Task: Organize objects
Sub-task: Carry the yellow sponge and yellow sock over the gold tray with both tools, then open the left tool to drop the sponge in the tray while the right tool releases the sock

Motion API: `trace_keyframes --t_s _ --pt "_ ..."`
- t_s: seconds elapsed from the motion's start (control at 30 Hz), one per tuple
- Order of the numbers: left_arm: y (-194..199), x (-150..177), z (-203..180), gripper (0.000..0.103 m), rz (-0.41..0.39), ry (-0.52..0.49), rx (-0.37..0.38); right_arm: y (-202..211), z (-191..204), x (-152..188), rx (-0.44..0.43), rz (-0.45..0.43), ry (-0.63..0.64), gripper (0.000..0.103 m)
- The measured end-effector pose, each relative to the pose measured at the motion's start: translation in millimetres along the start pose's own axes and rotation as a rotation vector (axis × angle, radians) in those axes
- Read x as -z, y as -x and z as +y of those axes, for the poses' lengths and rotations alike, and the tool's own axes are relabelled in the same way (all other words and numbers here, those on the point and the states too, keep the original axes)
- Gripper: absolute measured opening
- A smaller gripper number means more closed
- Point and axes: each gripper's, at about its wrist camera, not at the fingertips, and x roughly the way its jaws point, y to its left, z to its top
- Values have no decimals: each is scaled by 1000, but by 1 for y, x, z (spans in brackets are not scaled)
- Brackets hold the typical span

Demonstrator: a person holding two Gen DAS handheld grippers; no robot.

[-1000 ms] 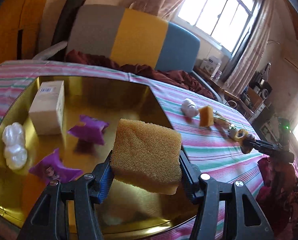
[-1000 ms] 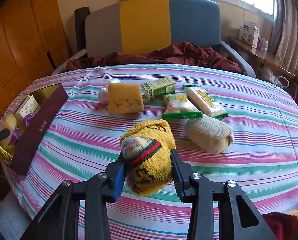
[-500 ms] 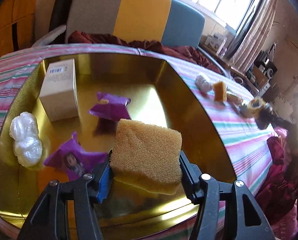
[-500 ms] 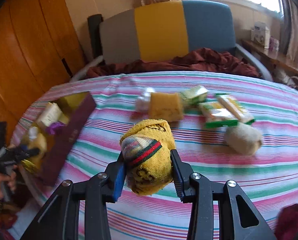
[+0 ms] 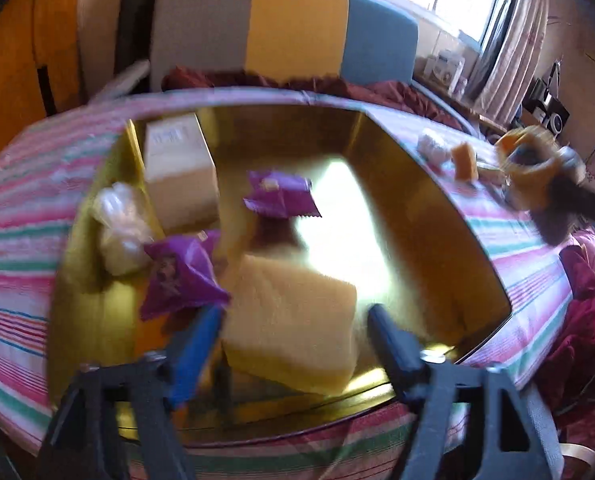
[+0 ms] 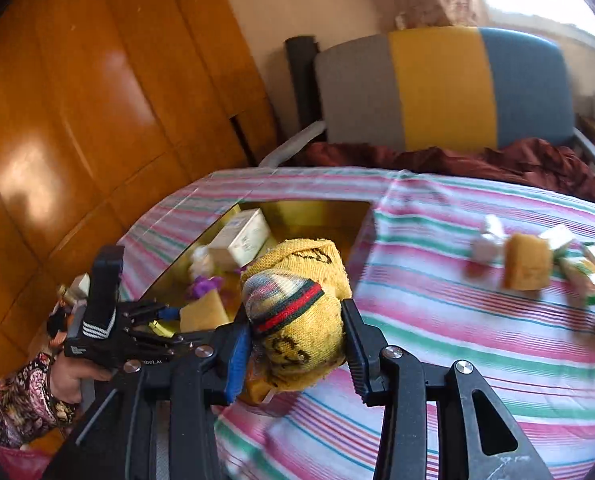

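Now your left tongs point(image 5: 293, 316) stand apart, with a gap showing on either side of the yellow sponge point(image 5: 293, 320); half a second ago they were clamped on it. The sponge sits low in the near part of the gold tray point(image 5: 477, 240), seemingly released there, though blur keeps you from telling whether it has fully settled on the floor. That likely means one more item is sorted and the left side is free to back out.

Just beyond the sponge lies a purple packet point(image 5: 181, 276), almost touching its left corner, with a second purple packet point(image 5: 281, 196) farther in. A clear plastic bundle point(image 5: 121, 232) rests against the tray's left wall, and the white box point(image 5: 177, 172) stands at the far left corner.

Meanwhile your right tongs point(image 6: 297, 340) are clamped on the rolled yellow sock point(image 6: 301, 308), held up in the air. They have swung round from the table's middle toward the tray, whose rim now shows right behind the sock. The sock looks to be next in, so you need a bare spot to the right of the sponge and room for the left tongs to clear.

Farther out on the striped tablecloth point(image 6: 437, 320), another sponge point(image 6: 527, 260), a small white bundle point(image 6: 487, 240) and some blurred snack packs point(image 6: 589, 276) wait unsorted.
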Motion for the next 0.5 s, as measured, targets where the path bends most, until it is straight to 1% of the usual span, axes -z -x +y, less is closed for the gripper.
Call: trace_keyframes --t_s 0.13,0.23,0.37,0.43,0.5 --pt "22 -1 2 84 -93 6 48 -25 12 2 -17 48 -10 43" --pt "35 -1 12 84 -152 67 59 -43 23 4 -17 91 2 43" --pt "52 -2 37 83 -238 223 38 -66 35 2 -4 153 29 43" --pt "59 -2 49 83 -268 288 -9 -81 43 0 20 198 47 43" --pt "62 -4 56 83 -279 331 -34 -96 48 -3 41 228 58 43"
